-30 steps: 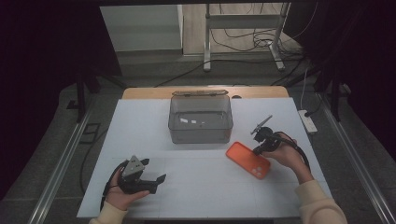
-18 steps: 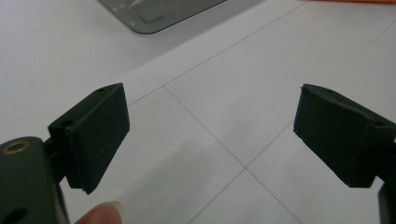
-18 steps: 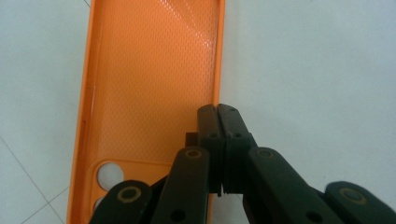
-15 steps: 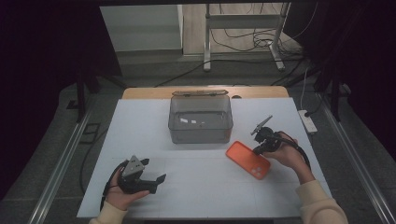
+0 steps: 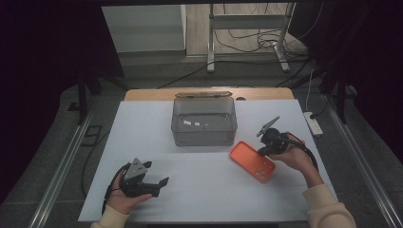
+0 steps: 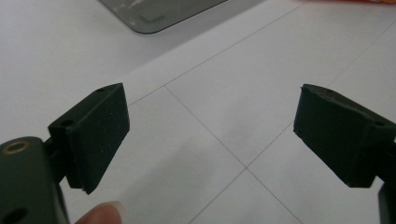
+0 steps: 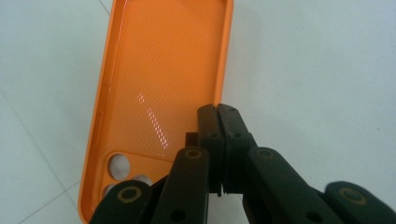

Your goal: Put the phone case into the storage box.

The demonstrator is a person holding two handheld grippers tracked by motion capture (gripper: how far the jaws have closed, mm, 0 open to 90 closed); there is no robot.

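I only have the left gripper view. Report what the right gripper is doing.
Observer: The right gripper is shut on the long side rim of an orange case.
Operator: Give me the case's orientation.
Observer: Its hollow inside faces up, with the camera holes at the end nearer the person.
Operator: Place it relative to the box.
Observer: In the high view it sits to the right of the box, apart from it.
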